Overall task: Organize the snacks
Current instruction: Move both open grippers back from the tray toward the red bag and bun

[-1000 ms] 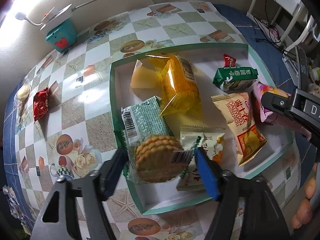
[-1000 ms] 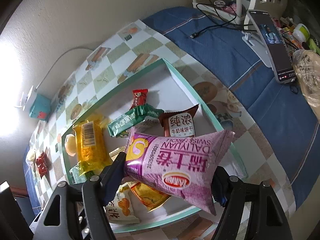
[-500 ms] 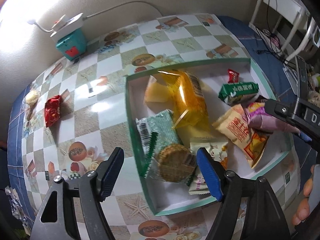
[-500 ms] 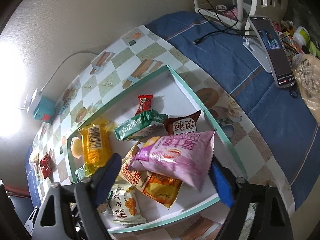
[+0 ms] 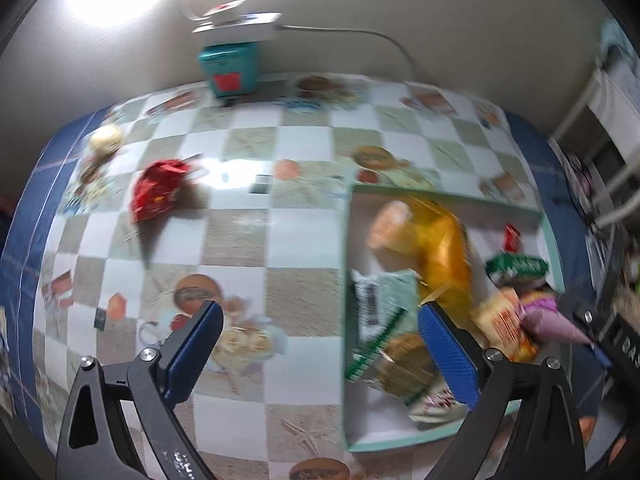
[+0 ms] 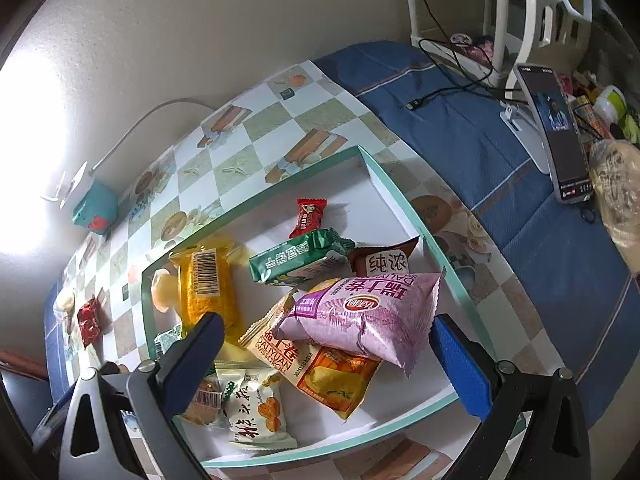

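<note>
Checkered tabletop (image 5: pixel 248 240) carries the tray (image 6: pixel 404 204) of snacks, the purple bag (image 6: pixel 360 316) lying on top. Both grippers, left (image 5: pixel 320 344) and right (image 6: pixel 324 356), are opening with nothing held. One red packet (image 5: pixel 158 188) lies outside; I'd approach it squarely, pinching mid-wrapper.

The purple packet (image 6: pixel 360 316) between the right gripper's (image 6: pixel 324 356) spread fingers reads "瑞士卷" upside down — with a red oval logo. The orange-and-white packet (image 6: pixel 316 372) under it says "DALIYUAN". Beyond them, the brown packet (image 6: pixel 382 260) shows "纯浓". A barcode marks the yellow packet (image 6: pixel 206 284), left of the fingers.
</note>
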Tool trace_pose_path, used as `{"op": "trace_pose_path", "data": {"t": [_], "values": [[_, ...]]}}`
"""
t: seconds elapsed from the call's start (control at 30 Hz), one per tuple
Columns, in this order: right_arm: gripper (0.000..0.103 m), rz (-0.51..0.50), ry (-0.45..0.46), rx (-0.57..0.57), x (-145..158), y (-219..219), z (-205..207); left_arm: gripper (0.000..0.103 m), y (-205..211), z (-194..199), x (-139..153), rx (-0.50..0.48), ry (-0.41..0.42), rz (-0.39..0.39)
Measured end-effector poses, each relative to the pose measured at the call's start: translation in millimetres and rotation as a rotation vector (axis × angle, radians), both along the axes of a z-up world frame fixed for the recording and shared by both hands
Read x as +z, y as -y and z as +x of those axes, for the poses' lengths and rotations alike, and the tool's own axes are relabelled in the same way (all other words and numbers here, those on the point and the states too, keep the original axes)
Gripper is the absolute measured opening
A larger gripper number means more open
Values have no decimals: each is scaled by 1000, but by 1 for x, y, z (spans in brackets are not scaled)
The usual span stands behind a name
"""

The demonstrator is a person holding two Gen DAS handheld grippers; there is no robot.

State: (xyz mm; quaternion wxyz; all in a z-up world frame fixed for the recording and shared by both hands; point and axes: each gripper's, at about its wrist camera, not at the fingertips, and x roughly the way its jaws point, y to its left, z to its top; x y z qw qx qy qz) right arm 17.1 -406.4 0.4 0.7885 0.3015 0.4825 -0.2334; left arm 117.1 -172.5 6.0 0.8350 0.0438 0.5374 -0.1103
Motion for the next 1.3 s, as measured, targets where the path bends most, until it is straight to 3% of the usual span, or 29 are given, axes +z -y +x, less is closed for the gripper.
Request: {"op": "trace_pose_path", "data": {"t": [0.27, 0.57, 0.97, 1.3], "values": [[103, -51, 18, 32, 14, -16, 7, 98, -39, 13, 1, 122, 5, -43], [103, -89, 42, 129, 28, -52, 24, 98, -64, 21, 4, 172, 0, -54], [103, -106, 36, 286, 26, -111, 51, 98, -102, 30, 7, 244, 3, -62], [103, -103, 18, 387, 16, -159, 74, 98, -173, 39, 6, 371, -3, -43]]}}
